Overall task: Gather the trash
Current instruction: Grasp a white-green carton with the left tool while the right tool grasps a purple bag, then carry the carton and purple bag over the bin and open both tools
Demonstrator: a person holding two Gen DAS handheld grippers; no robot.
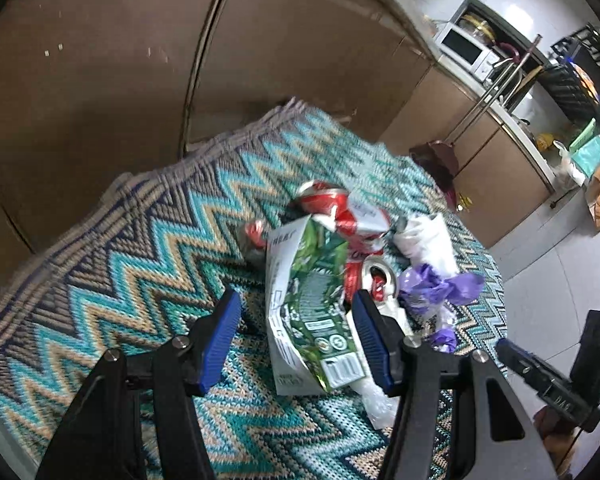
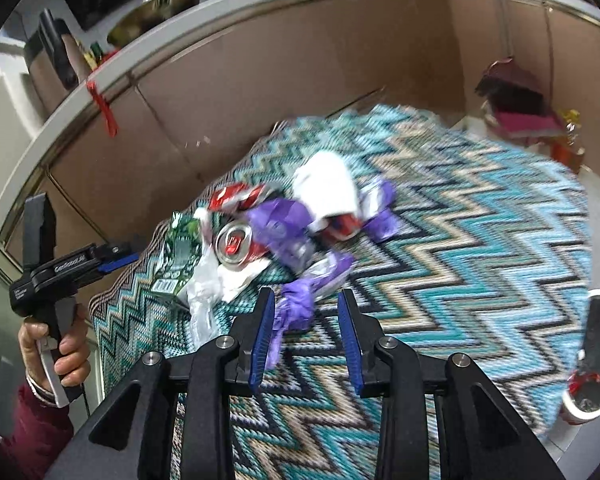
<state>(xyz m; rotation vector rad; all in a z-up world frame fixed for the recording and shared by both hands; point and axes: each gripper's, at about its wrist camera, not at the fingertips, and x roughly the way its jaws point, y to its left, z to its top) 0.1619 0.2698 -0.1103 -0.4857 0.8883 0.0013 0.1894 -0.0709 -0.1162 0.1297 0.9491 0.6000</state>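
Approach step – trash pile on zigzag rug (image 2: 460,216). Left gripper (image 1: 296,328) open around green carton (image 1: 316,304), no contact; right gripper (image 2: 306,320) open at purple wrapper (image 2: 300,304). Next: lower, close.

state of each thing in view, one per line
left tool: open, green wrapper between its pads, not gripped
right tool: open, purple wrapper between its pads
green wrapper: torn open, flat on the rug
can: crushed, on its side
white cup: upright beside the rug, trash inside
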